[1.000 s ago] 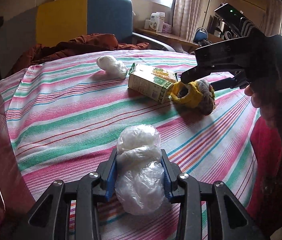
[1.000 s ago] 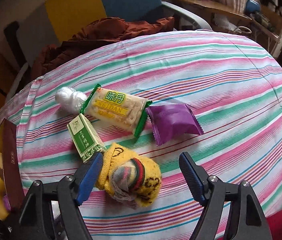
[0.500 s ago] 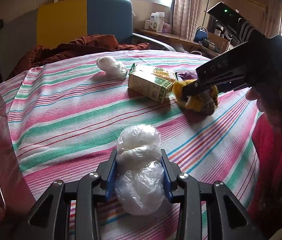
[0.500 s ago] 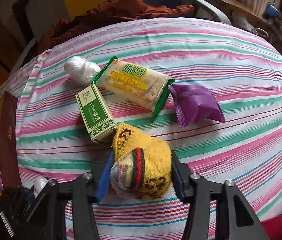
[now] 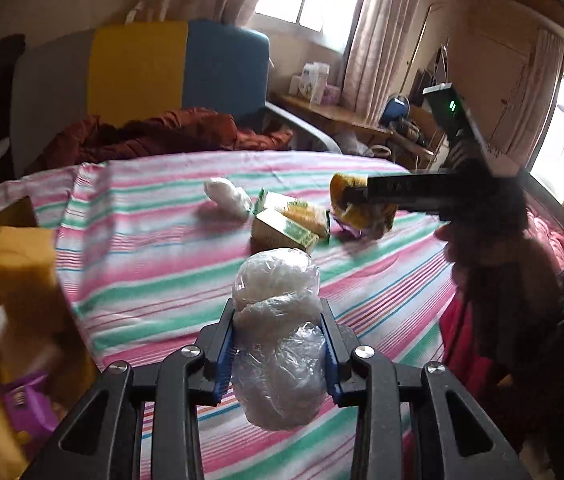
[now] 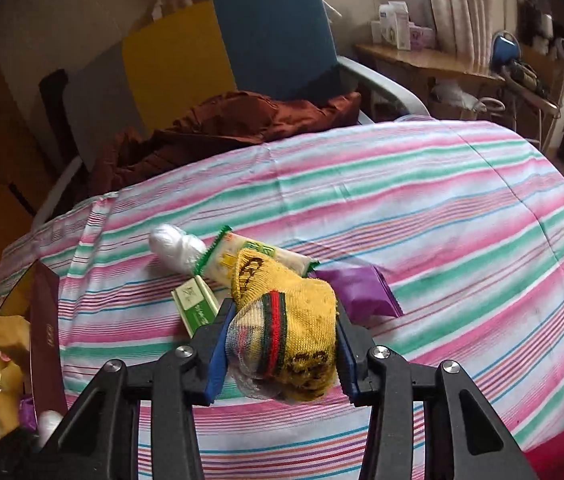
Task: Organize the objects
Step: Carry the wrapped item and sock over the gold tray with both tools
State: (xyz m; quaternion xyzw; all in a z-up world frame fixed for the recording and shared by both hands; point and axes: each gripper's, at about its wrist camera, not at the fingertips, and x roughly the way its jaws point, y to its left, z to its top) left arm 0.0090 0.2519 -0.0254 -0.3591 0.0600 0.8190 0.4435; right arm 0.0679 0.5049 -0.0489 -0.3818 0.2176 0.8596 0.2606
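A cluster blocks the middle of the striped cloth (image 6: 422, 208): white wrapped bundle (image 6: 176, 246), snack packet (image 6: 258, 254), green carton (image 6: 196, 304) and purple pouch (image 6: 362, 290), touching or nearly so. A brown box (image 6: 44, 332) walls the left edge. The cloth's right side lies bare.

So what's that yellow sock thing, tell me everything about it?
The yellow sock looks knitted, rolled into a lump, with a green-and-red band and dark patterns. Something pale and plastic-looking pokes out of its near end. The right tool is shut on its sides, holding it in front of the purple packet and green carton on the striped cloth.
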